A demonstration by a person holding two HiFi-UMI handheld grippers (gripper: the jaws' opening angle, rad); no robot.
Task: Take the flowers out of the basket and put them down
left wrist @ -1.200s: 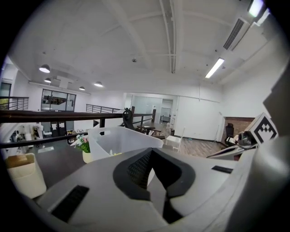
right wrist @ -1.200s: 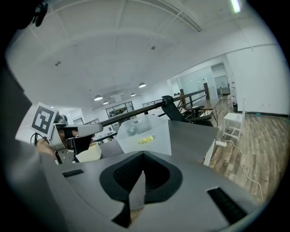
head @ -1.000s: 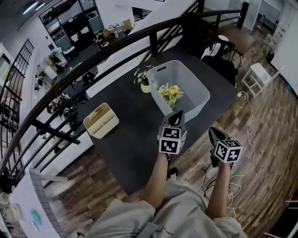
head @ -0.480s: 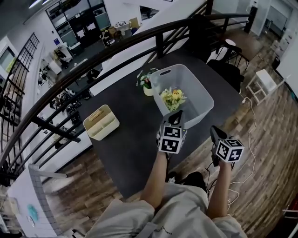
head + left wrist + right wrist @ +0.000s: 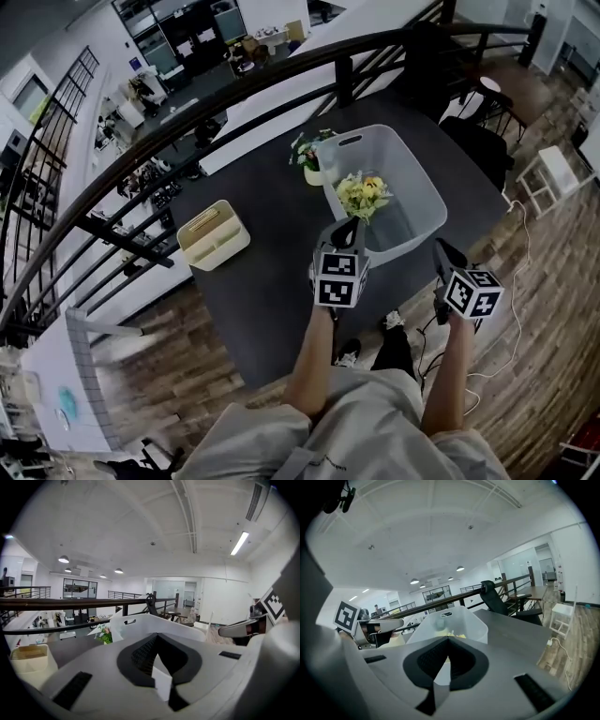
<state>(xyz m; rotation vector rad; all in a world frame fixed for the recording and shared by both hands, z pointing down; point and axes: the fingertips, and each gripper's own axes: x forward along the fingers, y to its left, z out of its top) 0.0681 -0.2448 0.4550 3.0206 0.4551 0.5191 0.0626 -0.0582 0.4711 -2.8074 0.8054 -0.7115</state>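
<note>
The flowers [image 5: 363, 192] are yellow with green leaves, the basket [image 5: 424, 195] pale translucent grey, the surface [image 5: 270, 292] dark grey, the caddy [image 5: 214, 235] cream, the floor [image 5: 183, 375] brown wood-grained planks.

Translucent plastic basket [image 5: 413, 240] on a matt dark table [image 5: 270, 292]; wood-plank floor [image 5: 536, 361].

The basket [image 5: 424, 186] is a pale, half-transparent plastic tub with rounded corners and a slot handle in its far short wall. It stands upright on the dark table [image 5: 262, 281], close to the table's right part. The flowers [image 5: 361, 195] are a small bunch of yellow and cream blooms with green leaves. They lie inside the basket, against its left long wall.
</note>
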